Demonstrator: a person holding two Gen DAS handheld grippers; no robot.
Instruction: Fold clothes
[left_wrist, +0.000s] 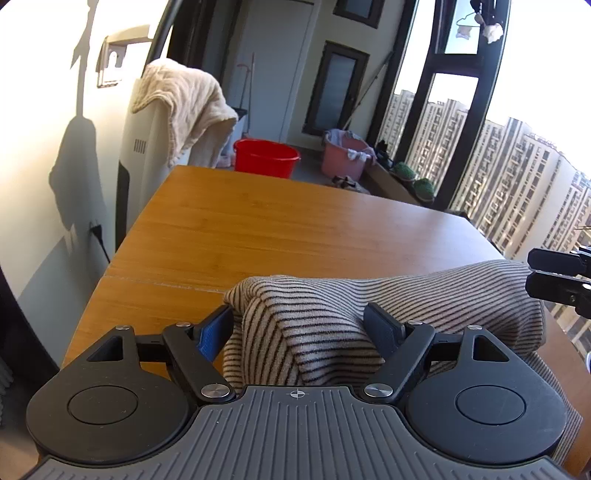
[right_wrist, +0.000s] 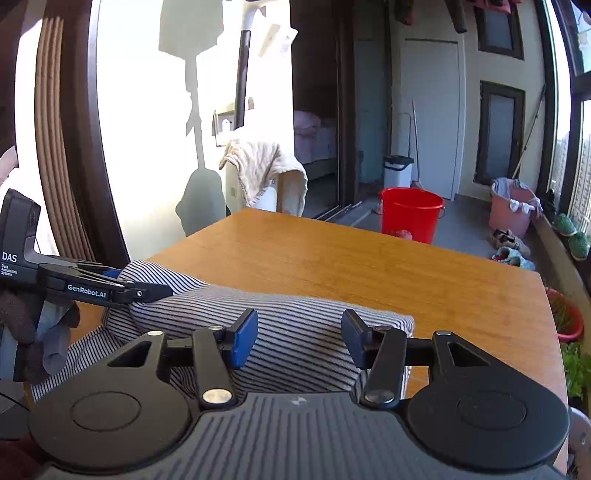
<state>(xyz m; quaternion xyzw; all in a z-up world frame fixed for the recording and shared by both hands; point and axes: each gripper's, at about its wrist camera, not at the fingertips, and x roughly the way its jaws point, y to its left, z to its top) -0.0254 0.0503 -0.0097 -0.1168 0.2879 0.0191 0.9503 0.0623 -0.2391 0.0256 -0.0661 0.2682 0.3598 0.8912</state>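
A beige garment with thin dark stripes (left_wrist: 369, 310) lies folded at the near edge of the wooden table (left_wrist: 277, 229). My left gripper (left_wrist: 301, 326) is open, its fingers standing either side of a raised fold of the cloth. My right gripper (right_wrist: 299, 338) is open just above the garment (right_wrist: 295, 332) near its right end. The left gripper also shows in the right wrist view (right_wrist: 155, 290) at the garment's left corner. The right gripper's fingertips show at the right edge of the left wrist view (left_wrist: 546, 273).
A red bucket (right_wrist: 412, 214) and a pink basket (right_wrist: 511, 210) stand on the floor beyond the table. A cream towel (left_wrist: 184, 107) hangs over a white appliance at the far left corner. Windows and potted plants (left_wrist: 413, 181) line the right side. Shoes lie on the floor.
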